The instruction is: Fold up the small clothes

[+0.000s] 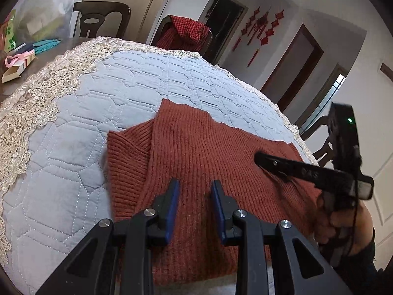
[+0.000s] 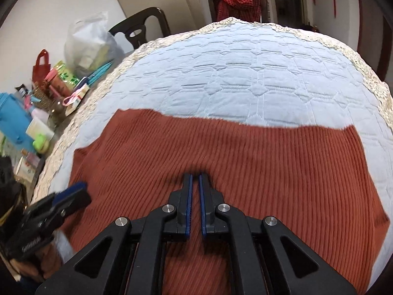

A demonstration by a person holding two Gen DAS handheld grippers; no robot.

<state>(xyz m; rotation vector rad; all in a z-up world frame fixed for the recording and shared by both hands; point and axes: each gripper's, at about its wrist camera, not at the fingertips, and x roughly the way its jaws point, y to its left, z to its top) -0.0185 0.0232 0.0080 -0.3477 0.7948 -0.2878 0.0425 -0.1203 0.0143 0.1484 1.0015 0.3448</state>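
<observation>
Lying flat on a pale blue quilted cover (image 1: 137, 78) with a cream lace border (image 1: 36, 93) — one rust-red ribbed knit sweater (image 1: 191, 147), spread across the near half of the cover, one folded part overlapping at its left side in the left wrist view. Left gripper (image 1: 195, 184): black frame, blue pads, fingers standing narrowly apart above the knit with nothing clamped between them. Right gripper (image 2: 194, 177): fingers drawn nearly together, tips down at the sweater's surface near its middle; whether any knit is pinched between the tips cannot be told. A hand (image 1: 343, 223) holds the right gripper at the right edge of the left wrist view. Far side: dark wooden chair (image 1: 100, 18) and a second chair draped with a red checked cloth (image 1: 186, 30). Left of the cover, on the bare table — white plastic bag (image 2: 88, 41), small red bag (image 2: 41, 67), blue case (image 2: 13, 123), teal fly swatter (image 1: 46, 44), assorted small boxes. Far wall: red knot ornaments (image 1: 262, 28).
</observation>
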